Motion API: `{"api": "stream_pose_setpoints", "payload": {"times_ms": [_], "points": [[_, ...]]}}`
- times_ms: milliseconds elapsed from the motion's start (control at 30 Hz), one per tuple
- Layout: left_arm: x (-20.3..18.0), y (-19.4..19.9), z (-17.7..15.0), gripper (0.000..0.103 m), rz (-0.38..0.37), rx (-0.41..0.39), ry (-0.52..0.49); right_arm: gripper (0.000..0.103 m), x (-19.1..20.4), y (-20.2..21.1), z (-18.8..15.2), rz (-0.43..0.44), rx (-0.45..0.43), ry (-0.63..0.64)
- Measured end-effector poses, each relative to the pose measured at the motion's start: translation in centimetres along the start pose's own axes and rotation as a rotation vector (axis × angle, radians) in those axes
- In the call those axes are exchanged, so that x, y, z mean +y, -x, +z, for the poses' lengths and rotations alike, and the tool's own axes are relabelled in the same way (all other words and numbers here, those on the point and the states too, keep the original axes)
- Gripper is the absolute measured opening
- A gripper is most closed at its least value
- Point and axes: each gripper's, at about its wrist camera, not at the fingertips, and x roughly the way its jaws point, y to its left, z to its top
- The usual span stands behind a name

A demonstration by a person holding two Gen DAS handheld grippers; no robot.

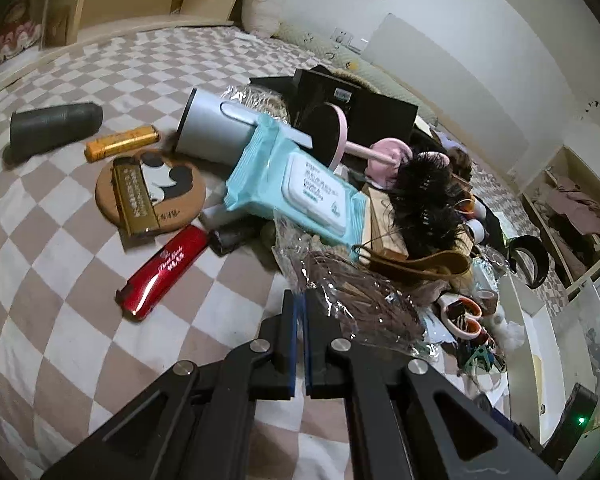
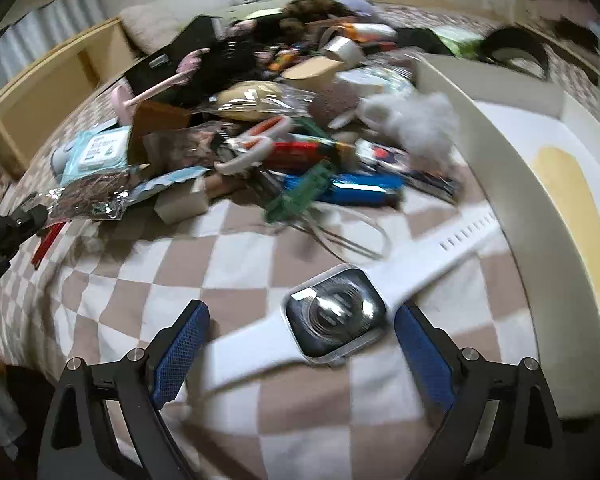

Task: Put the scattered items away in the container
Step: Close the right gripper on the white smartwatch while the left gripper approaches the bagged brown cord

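Everything's sitting on a bed with a beige-and-white checkered sheet (image 1: 80,264), pale wooden shelving along the far edge and white walls behind it. There's a big messy pile of stuff running across the middle.

The right gripper (image 2: 302,344) is hanging over a white smartwatch (image 2: 334,326) with its blue pads spread wide on either side of the case, not touching it. The watch is lying flat, face up, with its strap running diagonally from lower left up toward the right, where the far end is reaching the white container (image 2: 516,184) by the bed's right side.

The left gripper (image 1: 300,304) is fully closed. The corner of a crinkly clear bag (image 1: 356,300) of brown strands is lying right against its tips, but I can't tell if it's pinching the plastic. A red lighter (image 1: 164,272) is lying nearby on the sheet, pointing diagonally too.
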Motion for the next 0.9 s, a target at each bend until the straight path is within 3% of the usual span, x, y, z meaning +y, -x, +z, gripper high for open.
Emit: {"api": "stream_pose_setpoints", "payload": {"times_ms": [167,333,400,467,533,700,800,833,900], "points": [[-0.3,-0.1,-0.1,0.003,-0.008,0.007,0.007,0.094,0.4,0.0,0.6,0.135,-0.005,0.014],[-0.1,-0.3,-0.1,0.004,-0.022,0.029,0.028,0.091,0.5,-0.3,0.6,0.164,0.016,-0.009],[0.0,-0.3,-0.2,0.012,-0.026,0.031,0.037,0.082,-0.2,-0.2,0.8,0.183,0.016,-0.072],[0.1,-0.1,-0.1,0.033,-0.035,0.024,0.051,0.073,-1.1,0.0,0.8,0.209,0.012,-0.135],[0.2,0.2,-0.1,0.043,-0.045,0.016,0.066,0.067,-1.9,0.1,0.7,0.233,0.008,-0.180],[0.0,-0.1,-0.1,0.047,-0.044,0.020,0.064,0.063,-1.4,0.2,0.7,0.217,-0.004,-0.150],[-0.3,-0.3,-0.2,0.050,-0.052,0.026,0.057,0.060,-0.4,0.2,0.8,0.281,0.001,-0.126],[-0.4,-0.3,-0.2,0.050,-0.053,0.025,0.052,0.057,0.0,0.2,0.7,0.323,0.009,-0.124],[-0.7,-0.6,-0.1,0.050,-0.054,0.025,0.043,0.033,1.2,0.1,0.4,0.412,0.041,-0.098]]}}
